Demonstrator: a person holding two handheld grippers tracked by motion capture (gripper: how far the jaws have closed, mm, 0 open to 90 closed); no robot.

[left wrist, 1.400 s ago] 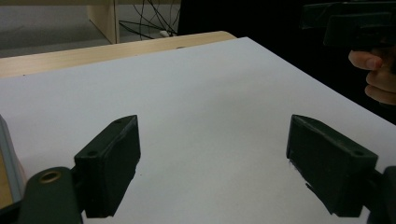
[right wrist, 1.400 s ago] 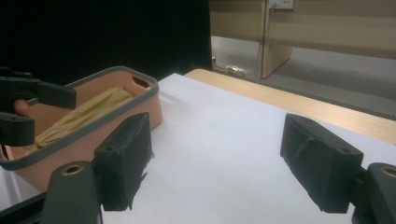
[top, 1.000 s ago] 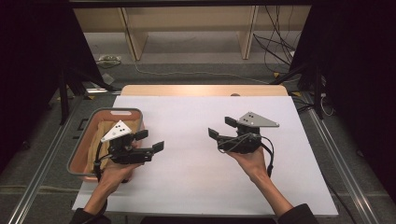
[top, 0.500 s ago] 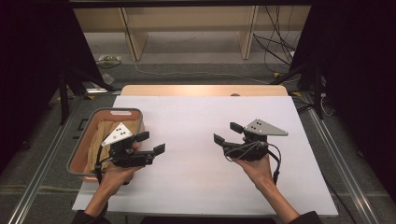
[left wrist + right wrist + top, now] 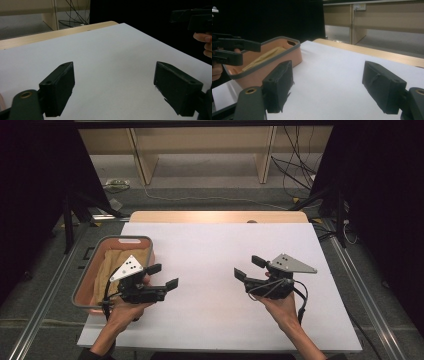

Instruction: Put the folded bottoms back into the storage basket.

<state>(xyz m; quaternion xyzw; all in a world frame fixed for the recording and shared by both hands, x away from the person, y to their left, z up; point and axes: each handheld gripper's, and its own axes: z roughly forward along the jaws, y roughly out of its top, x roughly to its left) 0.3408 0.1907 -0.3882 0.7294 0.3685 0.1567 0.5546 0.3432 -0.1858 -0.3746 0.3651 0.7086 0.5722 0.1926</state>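
The bin (image 5: 90, 270), a salmon-coloured tub with a grey rim, sits at the left edge of the white surface (image 5: 210, 250), and it's the nearest thing to your left claw (image 5: 165, 277). Inside lies something tan and flat, maybe folded cloth or paper (image 5: 122, 262); can't tell which. It fills most of the bin floor, slightly rumpled. In the right gripper view the same tan stuff (image 5: 265, 56) sits below the rim, not sticking out.

Your left claw hovers just beside the bin's right wall, jaws apart, nothing between them, pointing toward mid-surface. Your right claw (image 5: 250, 268) hangs well apart on the right side, jaws also spread and empty, aimed across at the bin.

Step in hand, as I read it: start position, before any grasp. Nothing is out of the bin yet. The next move likely calls for you to turn the left claw back over the bin, drop the jaws inside the rim and pinch an edge of the tan material without catching the wall. The right one needs to come closer if it's a two-handed pull.
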